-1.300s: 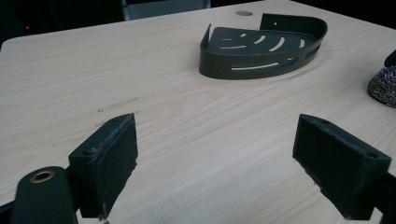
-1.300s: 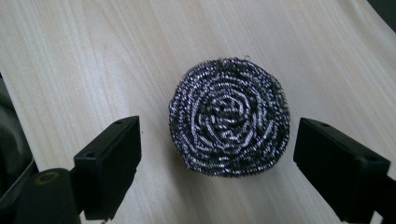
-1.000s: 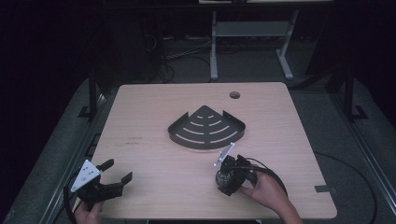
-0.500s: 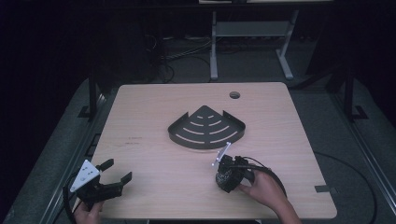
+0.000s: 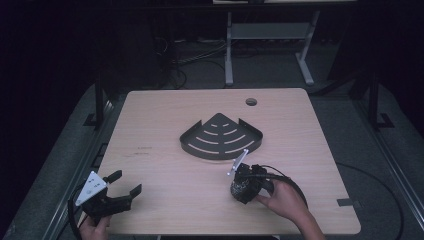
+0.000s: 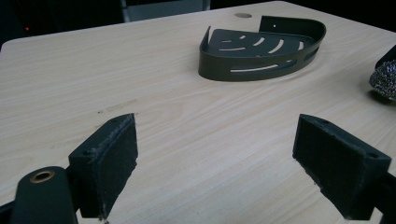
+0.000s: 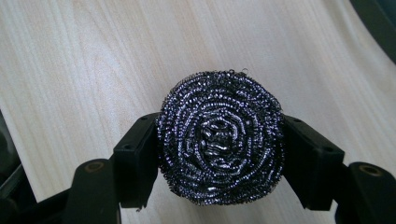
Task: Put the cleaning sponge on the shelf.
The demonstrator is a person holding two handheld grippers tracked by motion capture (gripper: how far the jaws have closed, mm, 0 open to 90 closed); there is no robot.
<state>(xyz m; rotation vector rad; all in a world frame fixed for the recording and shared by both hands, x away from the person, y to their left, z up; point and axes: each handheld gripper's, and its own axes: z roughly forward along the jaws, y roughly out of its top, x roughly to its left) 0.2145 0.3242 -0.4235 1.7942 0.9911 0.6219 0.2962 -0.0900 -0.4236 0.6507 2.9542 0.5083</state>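
Observation:
A round steel-wool scourer (image 7: 219, 140) sits on the table near its front right, and my right gripper (image 7: 219, 161) is shut on it, one pad pressed against each side. These jaws have just been closing on the scourer. From above, the right gripper (image 5: 240, 189) points down at the scourer (image 5: 237, 187), with a hand behind it. My left gripper (image 5: 126, 182) rests at the front left corner. It is open, and nothing lies between its pads (image 6: 109, 158). In the left gripper view the scourer (image 6: 384, 79) shows at the right edge.
A black fan-shaped slotted corner tray (image 5: 220, 137) lies in the middle of the wooden table (image 5: 165, 120), also ahead of the left gripper as the tray (image 6: 261, 46). A round cable hole (image 5: 251, 102) is near the far edge. Cables trail off the right front.

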